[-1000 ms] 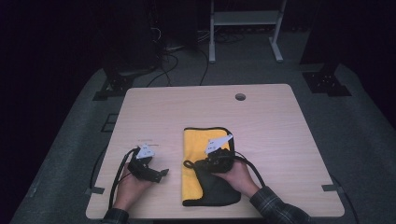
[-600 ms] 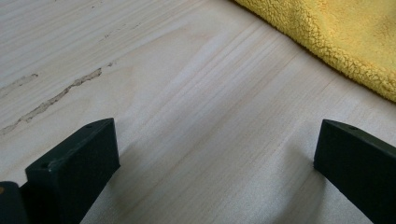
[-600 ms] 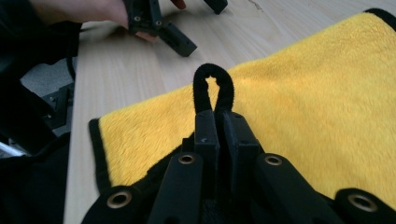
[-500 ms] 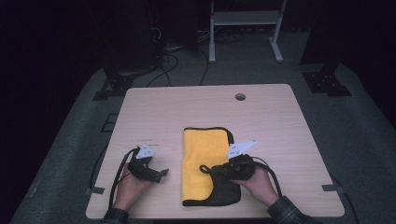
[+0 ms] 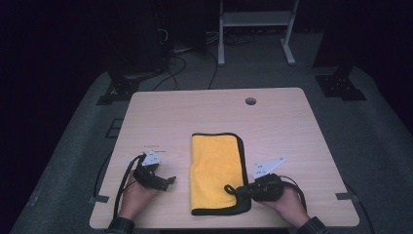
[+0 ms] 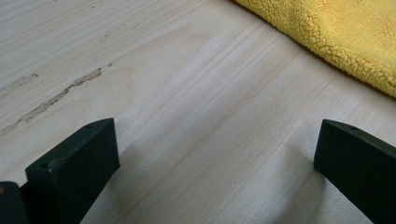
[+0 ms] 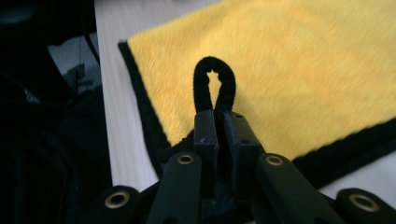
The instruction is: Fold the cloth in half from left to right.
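A: So where's the cloth (image 5: 215, 170) sitting?

B: Flat in the middle of the surface (image 5: 287, 126), long way running 12 to 6. The right hand-held gripper (image 5: 243, 190) is at its 5 o'clock corner, jaws pressed together on a loop of the black hem (image 7: 214, 84), which sticks up past the tips.

A: And the left hand-held gripper (image 5: 168, 181)?

B: Out at the cloth's 9 o'clock, jaws spread wide over bare wood, nothing between them. Cloth edge is near, not touching.
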The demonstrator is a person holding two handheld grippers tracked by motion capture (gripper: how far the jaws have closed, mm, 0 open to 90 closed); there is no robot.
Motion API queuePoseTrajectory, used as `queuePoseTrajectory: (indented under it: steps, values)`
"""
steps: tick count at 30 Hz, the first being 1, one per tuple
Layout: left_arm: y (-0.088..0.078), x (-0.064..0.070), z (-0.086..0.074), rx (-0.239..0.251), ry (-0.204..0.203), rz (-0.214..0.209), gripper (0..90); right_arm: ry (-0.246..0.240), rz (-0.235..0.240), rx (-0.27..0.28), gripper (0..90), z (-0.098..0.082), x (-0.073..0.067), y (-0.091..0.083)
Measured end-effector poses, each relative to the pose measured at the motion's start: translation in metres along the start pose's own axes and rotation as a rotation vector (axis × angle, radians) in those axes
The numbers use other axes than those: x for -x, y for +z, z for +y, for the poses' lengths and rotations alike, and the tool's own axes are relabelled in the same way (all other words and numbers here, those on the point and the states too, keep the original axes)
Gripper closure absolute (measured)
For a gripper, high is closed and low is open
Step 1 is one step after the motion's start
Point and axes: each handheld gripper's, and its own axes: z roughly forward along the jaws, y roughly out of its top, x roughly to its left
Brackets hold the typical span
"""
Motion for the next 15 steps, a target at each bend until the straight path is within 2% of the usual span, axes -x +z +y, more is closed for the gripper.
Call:
queuePoseTrajectory:
  steps: [7, 9, 11, 12, 15]
  values:
    - [0.000, 0.000, 0.000, 0.000, 0.000, 0.000, 0.0, -0.001, -0.013, -0.080, 81.2, -0.016, -0.007, 0.004]
    - [0.000, 0.000, 0.000, -0.001, 0.000, 0.000, 0.0, -0.001, -0.012, -0.086, 78.1, -0.018, -0.006, 0.004]
    - [0.000, 0.000, 0.000, -0.001, 0.000, 0.000, 0.0, 0.004, -0.003, -0.060, 73.9, -0.015, -0.006, -0.001]
    - [0.000, 0.000, 0.000, 0.002, -0.001, 0.000, 0.0, 0.007, 0.005, -0.026, 72.6, -0.013, -0.005, -0.007]
    - [0.000, 0.000, 0.000, 0.002, 0.000, 0.000, 0.0, 0.003, -0.007, 0.026, 72.9, -0.009, -0.005, -0.020]
